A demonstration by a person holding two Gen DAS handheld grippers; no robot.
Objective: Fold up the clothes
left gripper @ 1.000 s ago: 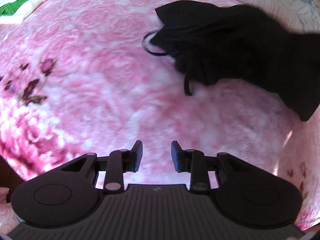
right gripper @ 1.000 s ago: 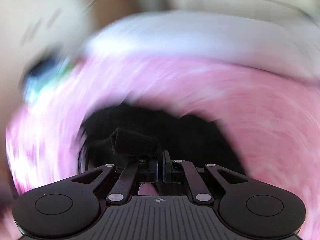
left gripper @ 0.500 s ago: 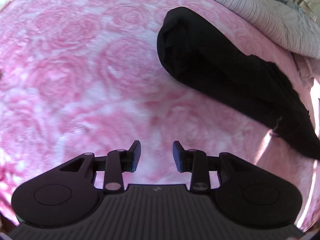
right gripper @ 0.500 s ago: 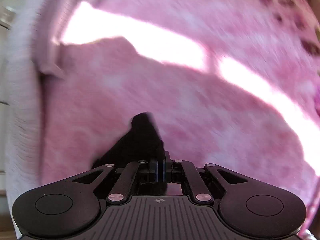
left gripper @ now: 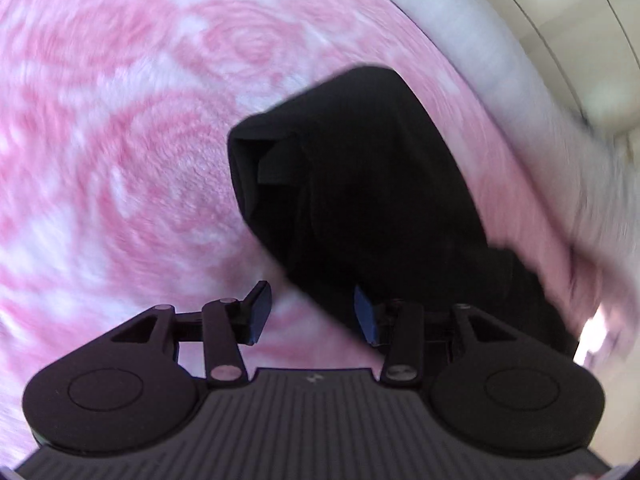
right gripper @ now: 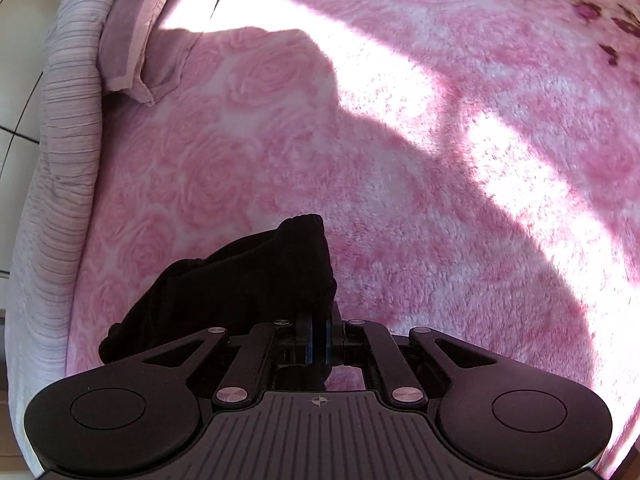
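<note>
1. Lying on the pink rose-patterned blanket (left gripper: pixel 152 152), a black garment (left gripper: pixel 360 184) is seen bunched into a long dark strip in the left wrist view, with a folded end turned toward the middle of the blanket.
2. The left gripper (left gripper: pixel 310 312) is held tilted down over the near edge of that garment; its jaws are opening, a wide gap is shown between the blue pads (left gripper: pixel 260 312), and only blanket is seen in the gap, so nothing is gripped. The right-hand pad is seen just at the edge of the cloth; whether it touches cannot be told, as the frame is blurred.
3. The right gripper (right gripper: pixel 319 336) is shown fully closed, with its pads pressed together on a fold of the black garment (right gripper: pixel 248 280), which is gathered in a heap just ahead and to the left of the fingers.
4. A striped pale bedspread (right gripper: pixel 68 128) is seen along the blanket's left edge in the right wrist view, and a mauve pillow (right gripper: pixel 136 40) is laid near it.
5. Bands of bright sunlight and dark shadow are cast across the blanket.
</note>
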